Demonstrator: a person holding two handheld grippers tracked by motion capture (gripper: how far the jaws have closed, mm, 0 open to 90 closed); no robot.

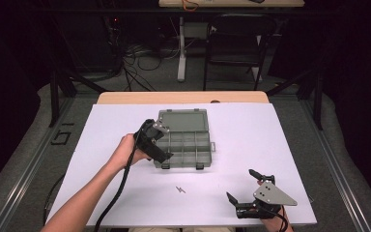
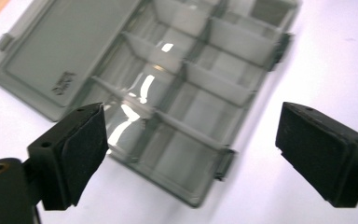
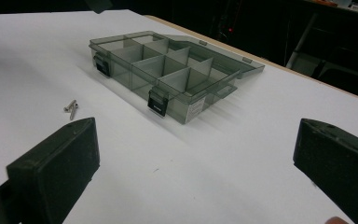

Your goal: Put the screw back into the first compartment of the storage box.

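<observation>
Grey compartment box [image 1: 184, 139] sits mid-frame on the white worktop [image 1: 270, 145] in the high view, lid laid flat toward the top of the frame, dividers bare. Long axis runs left-right. Left tool [image 1: 154, 141] hovers at the box's left end, jaws spread, empty. Right tool [image 1: 249, 186] low right of frame, well apart from the box, jaws spread, empty. Two small screws [image 1: 180, 189] lie below the box, between the tools; the right tool looks nearer them.
</observation>
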